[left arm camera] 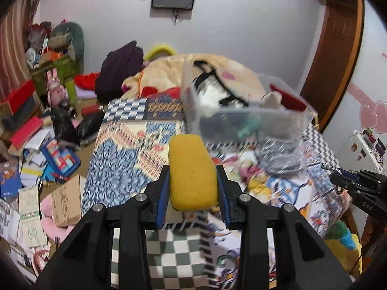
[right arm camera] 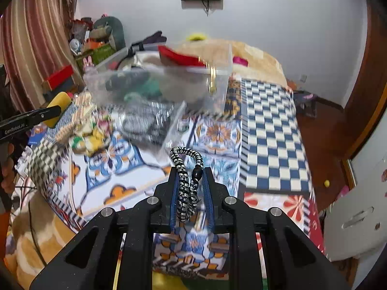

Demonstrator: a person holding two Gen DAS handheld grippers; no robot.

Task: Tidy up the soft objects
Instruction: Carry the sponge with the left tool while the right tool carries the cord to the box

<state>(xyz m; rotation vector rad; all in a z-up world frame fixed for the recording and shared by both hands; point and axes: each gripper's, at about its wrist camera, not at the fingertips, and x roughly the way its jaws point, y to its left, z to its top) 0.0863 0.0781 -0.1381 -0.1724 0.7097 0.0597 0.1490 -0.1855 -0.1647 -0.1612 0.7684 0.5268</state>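
Observation:
My left gripper [left arm camera: 192,169] is shut on a yellow sponge [left arm camera: 192,172] and holds it above the patterned bed cover, short of a clear plastic bin [left arm camera: 241,118] that holds soft items. My right gripper [right arm camera: 188,169] is shut on a black-and-white braided cord loop [right arm camera: 185,181] with a black bead, also above the bed. The bin [right arm camera: 159,82] shows ahead and left in the right wrist view, with a clear bag of dark cloth [right arm camera: 147,123] in front of it. The sponge and left gripper [right arm camera: 56,111] show at the left edge there.
The bed has a patchwork cover [right arm camera: 271,133] and a beige blanket [left arm camera: 169,72] at its far end. Books, boxes and bags litter the floor on the left [left arm camera: 48,157]. A small stuffed toy [right arm camera: 92,135] lies on the bed. A wooden door frame [left arm camera: 338,48] stands right.

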